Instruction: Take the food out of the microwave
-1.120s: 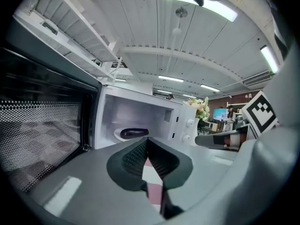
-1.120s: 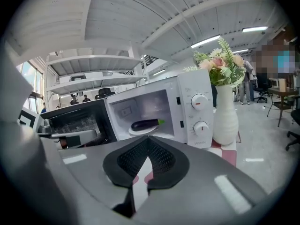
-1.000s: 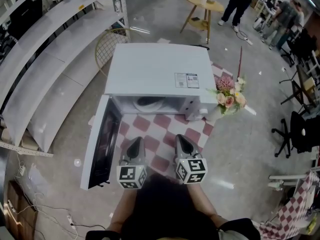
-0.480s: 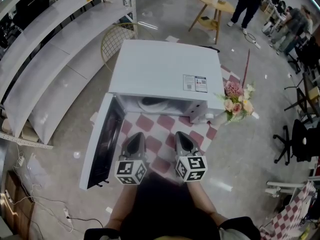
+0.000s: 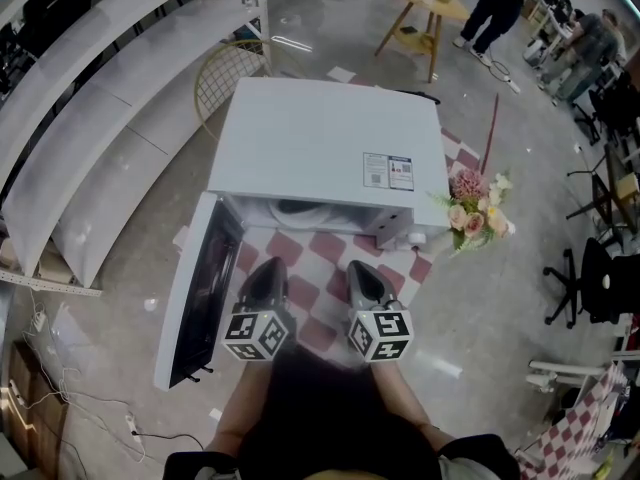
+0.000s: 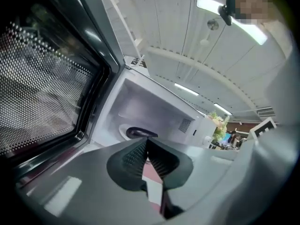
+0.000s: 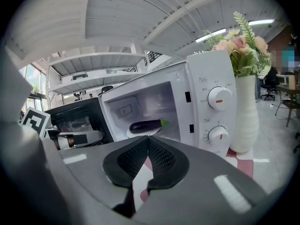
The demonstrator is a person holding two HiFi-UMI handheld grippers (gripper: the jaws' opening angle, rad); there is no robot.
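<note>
— Rolled over a little, the left gripper shows its marker cube tilted where it sat square before; it hangs before the open boxy white microwave, with the right gripper alongside.
— So no reach yet?
— I'd judge not. Left gripper view: jaws pressed together, empty (the right gripper's too). Right gripper view: one dark purple eggplant on one round white plate inside the microwave. Two grippers, one door.
</note>
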